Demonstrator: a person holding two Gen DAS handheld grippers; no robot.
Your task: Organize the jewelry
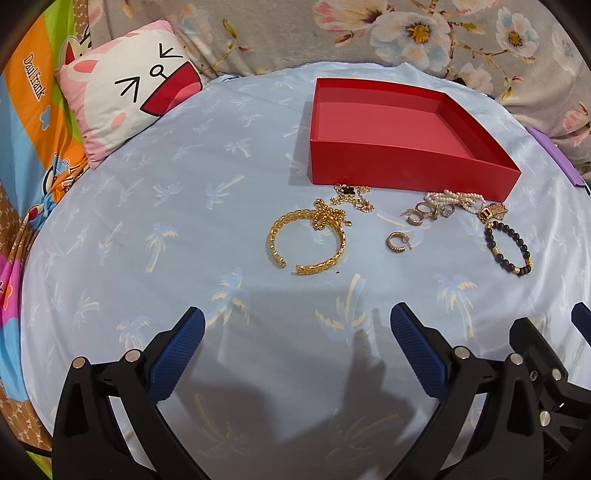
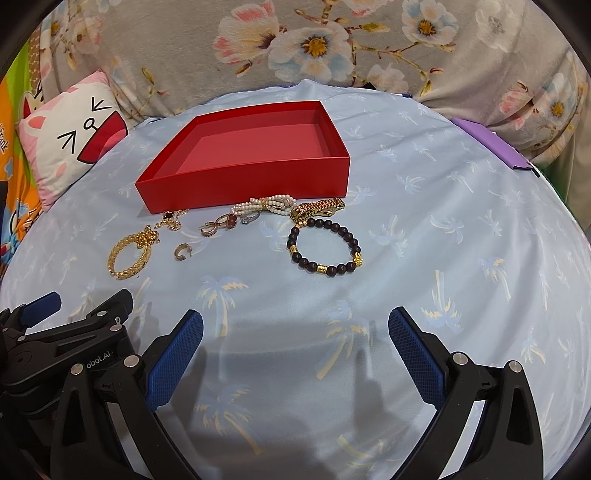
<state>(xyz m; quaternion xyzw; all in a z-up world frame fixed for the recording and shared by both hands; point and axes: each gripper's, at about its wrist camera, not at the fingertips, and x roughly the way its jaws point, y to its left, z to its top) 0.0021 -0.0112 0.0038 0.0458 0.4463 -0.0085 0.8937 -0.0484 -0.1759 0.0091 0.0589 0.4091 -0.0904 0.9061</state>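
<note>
An empty red box (image 1: 406, 162) (image 2: 243, 184) sits on a light blue cloth. In front of it lies loose jewelry: a gold cuff bangle (image 1: 306, 240) (image 2: 127, 254), gold chains (image 1: 351, 197), a gold hoop earring (image 1: 395, 242) (image 2: 183, 252), rings (image 1: 421, 212) (image 2: 225, 221), a pearl bracelet (image 1: 456, 197) (image 2: 264, 205), a gold watch band (image 1: 493, 211) (image 2: 317, 207) and a dark beaded bracelet (image 1: 509, 247) (image 2: 325, 245). My left gripper (image 1: 297, 325) is open and empty, short of the bangle. My right gripper (image 2: 295, 325) is open and empty, short of the beaded bracelet.
A cartoon pillow (image 1: 125, 99) (image 2: 70, 147) lies at the left. A floral blanket (image 1: 406, 33) (image 2: 314, 44) runs along the back. A purple item (image 2: 491, 146) sits at the cloth's right edge. The left gripper's body (image 2: 66, 332) shows in the right wrist view.
</note>
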